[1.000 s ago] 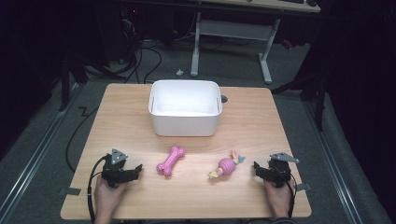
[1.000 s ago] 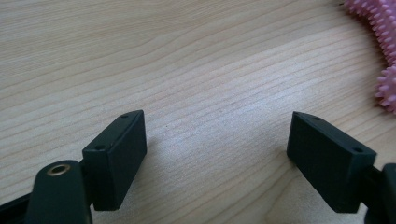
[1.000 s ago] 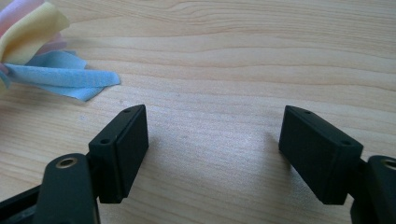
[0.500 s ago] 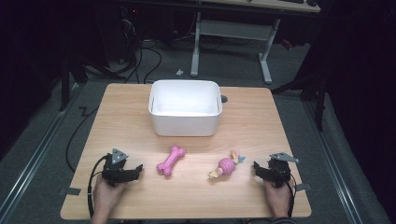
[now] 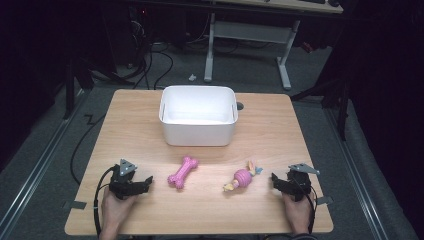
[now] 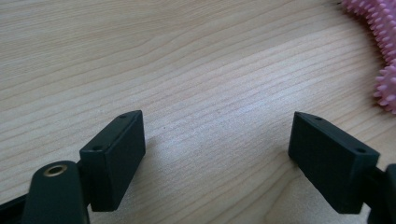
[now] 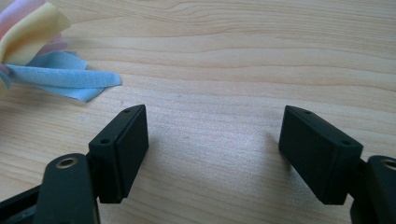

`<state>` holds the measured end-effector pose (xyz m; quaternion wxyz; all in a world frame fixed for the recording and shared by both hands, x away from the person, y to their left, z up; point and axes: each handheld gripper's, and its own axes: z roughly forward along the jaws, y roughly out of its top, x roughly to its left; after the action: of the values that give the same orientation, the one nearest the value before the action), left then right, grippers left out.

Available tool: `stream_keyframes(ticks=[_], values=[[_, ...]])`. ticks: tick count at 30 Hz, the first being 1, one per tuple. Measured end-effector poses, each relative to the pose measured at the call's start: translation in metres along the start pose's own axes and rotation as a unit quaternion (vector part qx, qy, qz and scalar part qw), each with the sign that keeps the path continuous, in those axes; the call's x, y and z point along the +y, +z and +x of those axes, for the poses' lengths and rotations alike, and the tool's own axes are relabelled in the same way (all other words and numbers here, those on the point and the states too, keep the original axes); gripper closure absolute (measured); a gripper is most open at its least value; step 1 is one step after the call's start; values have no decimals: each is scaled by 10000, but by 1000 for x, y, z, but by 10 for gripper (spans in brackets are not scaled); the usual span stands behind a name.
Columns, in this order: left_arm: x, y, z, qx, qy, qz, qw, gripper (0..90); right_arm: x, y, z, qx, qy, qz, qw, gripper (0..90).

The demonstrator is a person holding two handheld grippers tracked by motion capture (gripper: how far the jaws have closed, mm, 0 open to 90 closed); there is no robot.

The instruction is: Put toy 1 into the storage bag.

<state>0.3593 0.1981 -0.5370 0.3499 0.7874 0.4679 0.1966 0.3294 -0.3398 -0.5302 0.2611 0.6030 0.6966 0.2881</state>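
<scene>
Two toys lie on your wooden table point(image 5: 125, 125), both on the near half between your hands. One is a pink bone toy point(image 5: 182, 172), covered in small nubs; its long axis runs diagonally, one knobbed end toward the near left and the other toward the far right, aimed loosely at the bin. The other is a pink ball toy point(image 5: 243, 176) with coloured fabric strips at both ends; its long axis also runs near-left to far-right, the yellow tip nearest you and the blue and yellow strips pointing away to the right.

One white bin point(image 5: 198, 114) stands past them at the middle of the far half, open side up, well apart from both toys.

Your left gripper point(image 5: 148, 181) rests low over the table just left of the bone, jaws spread wide with bare wood between them; in the left gripper view point(image 6: 217, 149) the bone's nubbed edge point(image 6: 380, 42) sits off to the upper right. Your right gripper point(image 5: 274, 178) rests near the ball toy's right, jaws likewise parted and holding nothing point(image 7: 212, 147), with the fabric strips point(image 7: 51, 70) off to the upper left.
</scene>
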Motion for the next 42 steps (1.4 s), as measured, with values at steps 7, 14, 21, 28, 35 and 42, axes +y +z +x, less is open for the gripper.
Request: stream_keyframes(ticks=[7,14,21,28,35,42], values=[[-1,-2,2,-44,-72,-48,10000,204,0,0,0,0,-2,0,10000,241],[-1,-4,3,-99,-110,-102,9998,211,0,0,0,-4,-5,-7,10000,241],[3,-9,1,-142,-102,-153,9997,222,0,0,0,-4,-9,-9,10000,242],[6,-14,-3,-193,-72,-204,9996,229,0,0,0,0,-11,-9,10000,242],[11,-19,-9,-277,-17,-210,9994,237,0,0,0,4,-15,-9,10000,241],[16,-22,-14,-358,62,-211,9991,243,0,0,0,16,-30,-22,10000,241]])
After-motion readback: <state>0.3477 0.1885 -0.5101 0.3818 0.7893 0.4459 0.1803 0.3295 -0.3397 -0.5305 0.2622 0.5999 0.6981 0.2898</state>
